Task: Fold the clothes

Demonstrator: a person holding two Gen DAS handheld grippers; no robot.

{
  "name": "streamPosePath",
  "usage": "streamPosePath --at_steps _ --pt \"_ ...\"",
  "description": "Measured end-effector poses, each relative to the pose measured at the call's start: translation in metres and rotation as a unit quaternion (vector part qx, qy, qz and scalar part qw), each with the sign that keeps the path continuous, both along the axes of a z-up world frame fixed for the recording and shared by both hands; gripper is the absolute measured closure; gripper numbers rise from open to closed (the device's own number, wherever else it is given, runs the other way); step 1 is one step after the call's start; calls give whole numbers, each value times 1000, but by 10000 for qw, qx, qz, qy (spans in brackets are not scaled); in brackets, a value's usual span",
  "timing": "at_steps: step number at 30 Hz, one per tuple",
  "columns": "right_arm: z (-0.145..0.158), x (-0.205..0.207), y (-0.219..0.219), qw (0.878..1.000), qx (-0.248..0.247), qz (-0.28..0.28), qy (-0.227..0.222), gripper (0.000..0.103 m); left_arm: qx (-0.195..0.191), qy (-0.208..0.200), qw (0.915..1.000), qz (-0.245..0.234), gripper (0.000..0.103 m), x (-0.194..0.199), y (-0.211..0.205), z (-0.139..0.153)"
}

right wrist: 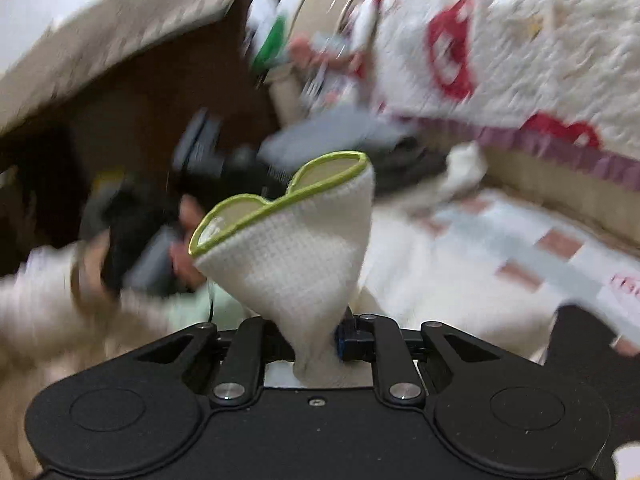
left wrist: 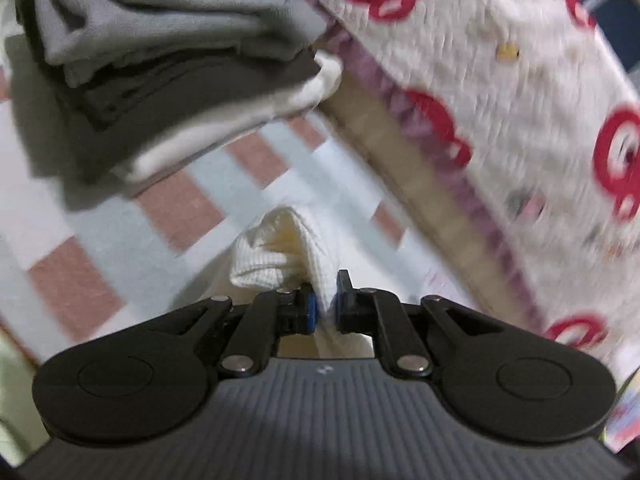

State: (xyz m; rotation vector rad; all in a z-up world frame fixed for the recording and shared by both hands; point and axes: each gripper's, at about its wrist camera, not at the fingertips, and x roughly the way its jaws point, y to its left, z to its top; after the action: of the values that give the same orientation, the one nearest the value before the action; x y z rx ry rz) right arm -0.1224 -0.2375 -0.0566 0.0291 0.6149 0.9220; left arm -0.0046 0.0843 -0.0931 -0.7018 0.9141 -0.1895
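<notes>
From the left wrist view, the left gripper points forward and slightly down over the bed, its two fingers drawn together and pinching a bunched fold of the white waffle-knit garment; the cloth rises in a soft peak just ahead of the blue-edged pads and hangs down between them; beneath it lies a checked bedsheet in pale blue, white and dull red squares; up to the left sits a stack of folded clothes, grey pieces on top, dark ones below, a white one at the bottom; to the right a white quilt with red shapes slopes across the frame, edged with a purple band, a tan strip running beside it; everything here is motion-blurred.

From the right wrist view, the right gripper is tilted, its fingers clamped on the same white waffle-knit garment, which fans upward to an opening trimmed in lime green; to the left the person's left hand, in a pale sleeve, grips the dark body of the other tool, heavily blurred; beyond lie the checked bedsheet and the white quilt with red shapes; a brown surface fills the upper left, its nature unclear.
</notes>
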Motion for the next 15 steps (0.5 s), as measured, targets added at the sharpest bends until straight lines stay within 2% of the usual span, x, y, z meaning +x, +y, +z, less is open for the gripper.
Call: streamPosePath --at_steps 4,8,10,11,12,13,15 --pt "-44 -10 18 9958 -778 189 450 84 193 1125 9933 -191 94 5 7 -41" --pt "-53 -18 15 9946 -931 94 454 84 469 934 9940 -310 94 6 3 -31" --pt "-49 -21 14 9929 -1137 42 344 84 500 976 9934 -334 90 7 4 -33" --pt "-48 -22 15 9906 -1323 96 337 80 523 1041 9926 -351 86 8 6 -36" --pt "-46 -23 14 9889 -1425 175 392 76 547 1067 9921 -374 86 8 6 -37" --pt "-43 -23 9 9890 -1312 318 605 74 568 1066 9919 -396 86 7 5 -37" --pt "-36 -22 -4 9881 -994 551 1034 64 609 1065 9915 -441 85 5 2 -37"
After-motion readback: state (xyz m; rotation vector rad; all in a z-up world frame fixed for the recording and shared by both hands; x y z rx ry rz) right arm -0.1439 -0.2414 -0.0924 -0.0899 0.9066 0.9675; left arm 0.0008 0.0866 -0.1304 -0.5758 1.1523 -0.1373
